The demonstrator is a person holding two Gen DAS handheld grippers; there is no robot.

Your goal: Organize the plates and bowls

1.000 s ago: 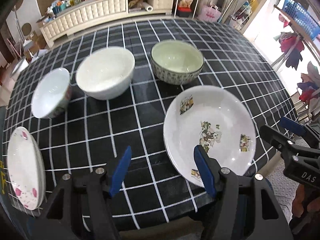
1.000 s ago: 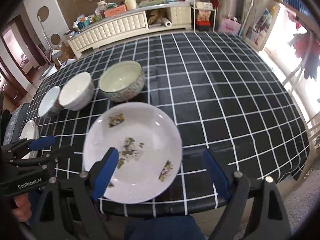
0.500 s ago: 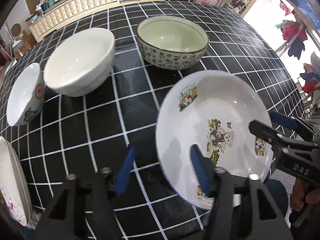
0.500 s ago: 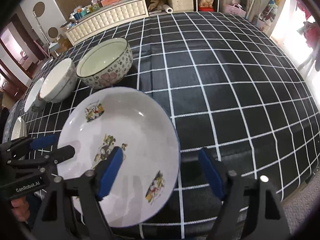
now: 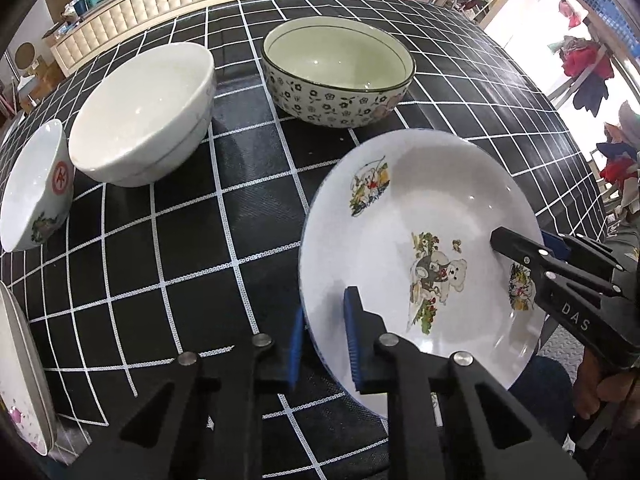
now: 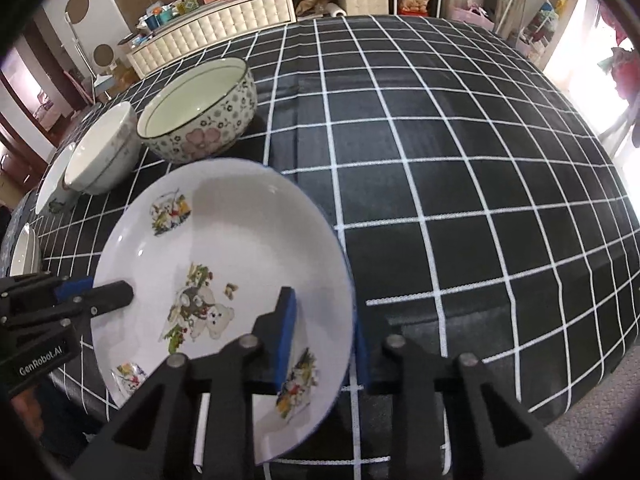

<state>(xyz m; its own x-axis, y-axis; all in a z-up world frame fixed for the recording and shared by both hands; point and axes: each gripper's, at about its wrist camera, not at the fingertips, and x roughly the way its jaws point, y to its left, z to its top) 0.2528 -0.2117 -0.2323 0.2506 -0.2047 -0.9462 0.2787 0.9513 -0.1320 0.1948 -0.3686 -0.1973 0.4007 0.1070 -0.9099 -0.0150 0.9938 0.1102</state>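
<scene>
Lift w/ both sides even, keep the white ceramic cartoon-bear plate [image 5: 416, 248] level so the rim doesn't slip. Plate sits at near edge of the black-and-white checked tablecloth [image 6: 440, 160]. Left gripper [image 5: 324, 344] jaws closing on its left rim, rim between pads; right gripper [image 6: 324, 336] jaws closing on right rim. Narrow gaps, both straddling rim.
</scene>
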